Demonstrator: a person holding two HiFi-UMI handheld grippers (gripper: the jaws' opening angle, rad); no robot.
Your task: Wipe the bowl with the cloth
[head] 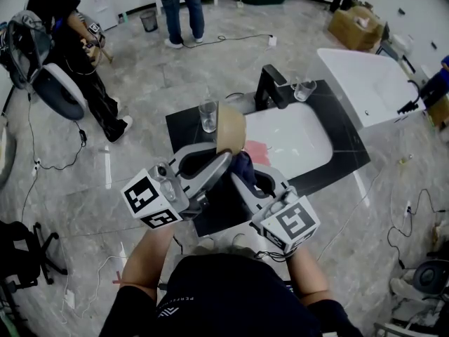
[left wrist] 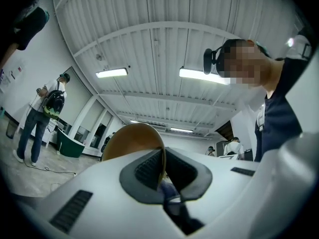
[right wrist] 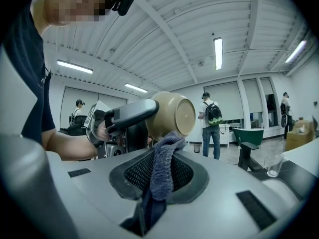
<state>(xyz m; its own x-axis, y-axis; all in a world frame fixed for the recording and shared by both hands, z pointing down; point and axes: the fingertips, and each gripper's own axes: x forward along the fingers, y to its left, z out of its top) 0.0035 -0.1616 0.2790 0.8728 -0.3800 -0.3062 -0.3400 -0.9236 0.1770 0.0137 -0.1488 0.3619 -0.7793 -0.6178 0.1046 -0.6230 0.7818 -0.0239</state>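
Note:
A tan bowl [head: 230, 128] is held on its side above the black counter, its rim clamped by my left gripper [head: 223, 161], which is shut on it. In the left gripper view the bowl [left wrist: 130, 141] stands up from the left gripper [left wrist: 163, 166] with the rim between the pads. My right gripper [head: 245, 181] is shut on a dark blue cloth [head: 243, 167] just below the bowl. In the right gripper view the cloth [right wrist: 162, 171] rises out of the right gripper [right wrist: 157, 180] and its top meets the outer wall of the bowl [right wrist: 174, 114].
A white sink basin [head: 295, 135] is set in the black counter [head: 340, 149], with a black faucet [head: 270, 86] behind it. A glass [head: 208, 116] stands left of the bowl, another glass [head: 304, 88] by the faucet. A pink cloth [head: 257, 151] lies in the basin. People stand at the back.

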